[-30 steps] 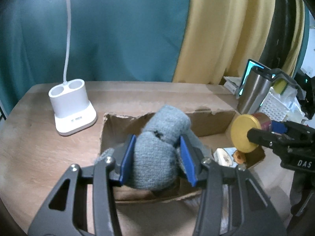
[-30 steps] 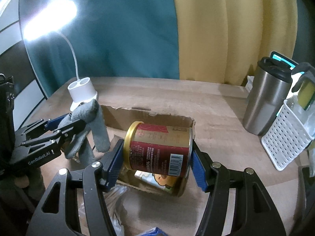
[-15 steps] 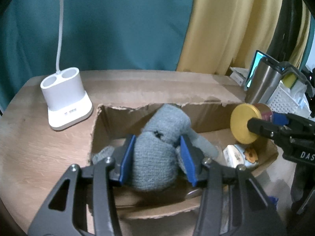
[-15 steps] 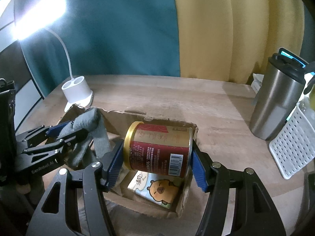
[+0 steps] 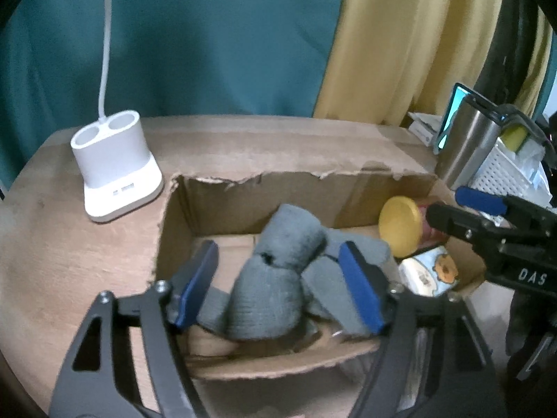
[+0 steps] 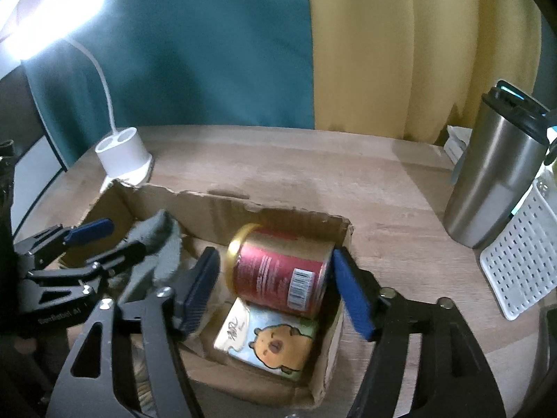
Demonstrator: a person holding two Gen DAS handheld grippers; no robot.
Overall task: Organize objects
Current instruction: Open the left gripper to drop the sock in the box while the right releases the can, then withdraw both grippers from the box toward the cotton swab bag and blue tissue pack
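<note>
Grey sock and red can in cardboard box — both hand-held grippers just opened.

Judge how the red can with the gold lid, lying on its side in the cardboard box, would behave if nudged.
The red can lies on its side, so it would probably roll. The cardboard box wall and the cartoon packet beside it should stop it soon. Its smooth, rigid body looks slippery and unlikely to deform.
</note>
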